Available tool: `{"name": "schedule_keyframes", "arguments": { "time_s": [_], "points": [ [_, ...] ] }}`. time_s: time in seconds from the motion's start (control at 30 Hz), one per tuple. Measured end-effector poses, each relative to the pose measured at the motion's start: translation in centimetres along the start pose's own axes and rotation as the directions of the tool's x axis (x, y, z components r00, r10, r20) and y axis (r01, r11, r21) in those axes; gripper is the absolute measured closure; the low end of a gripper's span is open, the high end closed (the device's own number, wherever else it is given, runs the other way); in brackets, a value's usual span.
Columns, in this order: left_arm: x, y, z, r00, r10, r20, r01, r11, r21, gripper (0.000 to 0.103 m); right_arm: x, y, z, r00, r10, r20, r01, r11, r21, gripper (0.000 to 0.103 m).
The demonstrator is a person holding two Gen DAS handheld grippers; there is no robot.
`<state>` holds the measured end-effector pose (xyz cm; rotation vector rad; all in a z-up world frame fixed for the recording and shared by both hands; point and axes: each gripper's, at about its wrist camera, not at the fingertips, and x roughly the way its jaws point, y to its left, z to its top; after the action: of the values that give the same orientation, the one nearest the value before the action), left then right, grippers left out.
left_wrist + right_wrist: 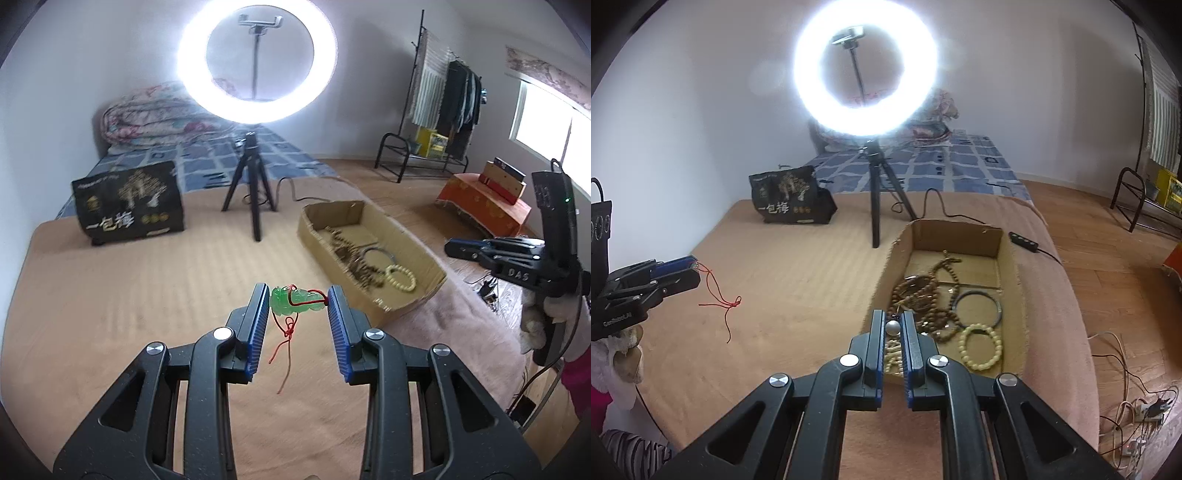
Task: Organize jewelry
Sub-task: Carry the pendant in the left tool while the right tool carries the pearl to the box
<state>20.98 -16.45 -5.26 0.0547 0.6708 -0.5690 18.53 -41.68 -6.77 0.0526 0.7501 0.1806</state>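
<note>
My left gripper [298, 295] is shut on a green jade pendant [295, 301], held crosswise between the blue pads above the tan blanket. Its red cord [286, 350] dangles below. In the right wrist view the same gripper [696, 267] is at far left, with the cord [720, 301] hanging from it. My right gripper [892, 321] is shut on a silvery round bead [892, 327] over the near end of a cardboard box [956, 232]. The box holds brown bead strands [923, 291], a dark bangle [979, 306] and a cream bead bracelet [980, 345]. Cream beads also show through the finger gap.
A lit ring light on a black tripod [255, 184] stands behind the box [369, 221]. A black printed bag [129, 203] sits at the back left. A black inline switch [1023, 242] and cable lie right of the box. Plugs and cords [1137, 410] litter the wood floor beyond the blanket's right edge.
</note>
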Motion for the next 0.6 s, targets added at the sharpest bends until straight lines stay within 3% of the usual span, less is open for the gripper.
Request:
{"name": "schedule_keyframes", "arguments": {
  "time_s": [0.33, 0.6],
  "points": [
    [2.9, -4.4, 2.8, 0.997, -0.07, 0.009, 0.07, 0.996, 0.048, 0.07, 0.8, -3.2, 1.2, 1.0, -0.028, 0.01, 0.028, 0.999, 0.022, 0.097],
    [5.9, -7.7, 4.5, 0.992, -0.13, -0.007, 0.13, 0.989, 0.071, 0.07, 2.5, -6.0, 2.3, 1.0, 0.001, 0.006, -0.002, 0.996, 0.085, 0.097]
  ]
}}
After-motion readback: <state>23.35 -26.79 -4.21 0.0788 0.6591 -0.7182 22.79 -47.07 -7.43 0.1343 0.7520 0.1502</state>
